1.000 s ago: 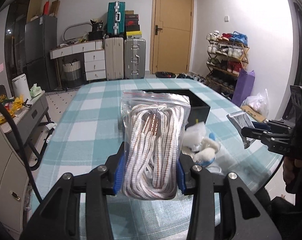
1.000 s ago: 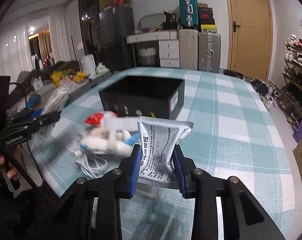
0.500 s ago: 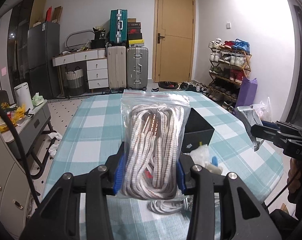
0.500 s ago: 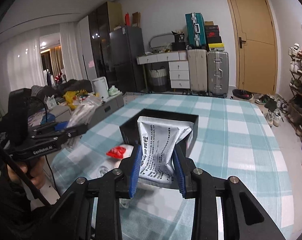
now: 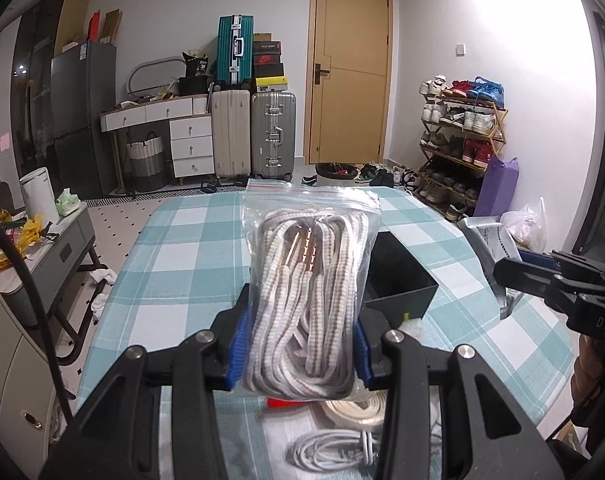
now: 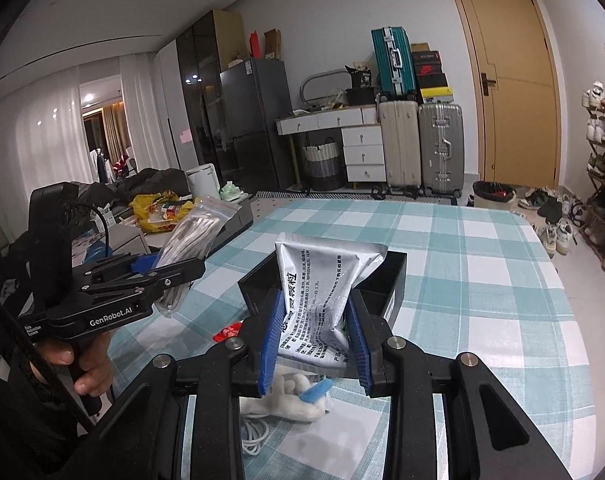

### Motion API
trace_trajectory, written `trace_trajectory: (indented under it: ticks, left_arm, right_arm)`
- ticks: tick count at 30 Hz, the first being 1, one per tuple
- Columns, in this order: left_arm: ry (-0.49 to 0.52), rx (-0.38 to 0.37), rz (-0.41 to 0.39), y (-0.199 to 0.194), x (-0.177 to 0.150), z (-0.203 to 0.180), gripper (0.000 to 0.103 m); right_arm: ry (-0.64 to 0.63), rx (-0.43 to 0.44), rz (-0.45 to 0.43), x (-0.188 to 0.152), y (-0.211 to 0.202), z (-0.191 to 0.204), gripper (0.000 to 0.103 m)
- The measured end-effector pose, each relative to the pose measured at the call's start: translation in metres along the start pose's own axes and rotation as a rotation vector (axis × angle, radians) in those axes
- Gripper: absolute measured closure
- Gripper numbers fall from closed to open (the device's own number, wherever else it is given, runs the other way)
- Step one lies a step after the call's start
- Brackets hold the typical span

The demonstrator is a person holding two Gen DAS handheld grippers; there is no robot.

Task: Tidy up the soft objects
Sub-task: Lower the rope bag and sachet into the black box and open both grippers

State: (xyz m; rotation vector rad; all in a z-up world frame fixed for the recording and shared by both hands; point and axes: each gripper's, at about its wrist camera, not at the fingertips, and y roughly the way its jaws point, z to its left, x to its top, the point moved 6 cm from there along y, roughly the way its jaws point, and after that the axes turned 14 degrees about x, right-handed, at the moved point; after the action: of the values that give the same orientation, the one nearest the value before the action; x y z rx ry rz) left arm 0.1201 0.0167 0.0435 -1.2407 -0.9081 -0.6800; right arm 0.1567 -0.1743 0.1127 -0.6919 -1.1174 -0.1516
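My left gripper (image 5: 300, 344) is shut on a clear zip bag of coiled white-and-grey cord (image 5: 308, 280) and holds it up above the table; it also shows in the right wrist view (image 6: 190, 240). My right gripper (image 6: 313, 344) is shut on a silver foil packet with black print (image 6: 322, 292), held above the black open box (image 6: 394, 276). The box (image 5: 398, 276) lies just behind the cord bag. The right gripper with its packet (image 5: 490, 240) shows at the right of the left wrist view.
On the teal checked tablecloth (image 6: 482, 292) below the grippers lie a white plush toy (image 6: 298, 396), a white cable (image 5: 334, 448), a cream strap (image 5: 358, 412) and a red item (image 6: 228, 332). Suitcases, drawers and a shoe rack stand beyond.
Both grippers have risen and tilted up, each keeping its load. The box and the pile of soft things now sit lower in both views.
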Motion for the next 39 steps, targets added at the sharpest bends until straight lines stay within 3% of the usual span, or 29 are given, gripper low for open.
trace_trajectory:
  ticks: [16, 39]
  left_arm:
    - [0.021, 0.004, 0.032, 0.046, 0.02, -0.018, 0.062]
    - [0.071, 0.016, 0.099, 0.098, 0.016, -0.041, 0.062]
  right_arm:
    - [0.044, 0.006, 0.026, 0.016, 0.042, -0.032, 0.071]
    - [0.043, -0.027, 0.104, 0.01, 0.106, -0.067, 0.071]
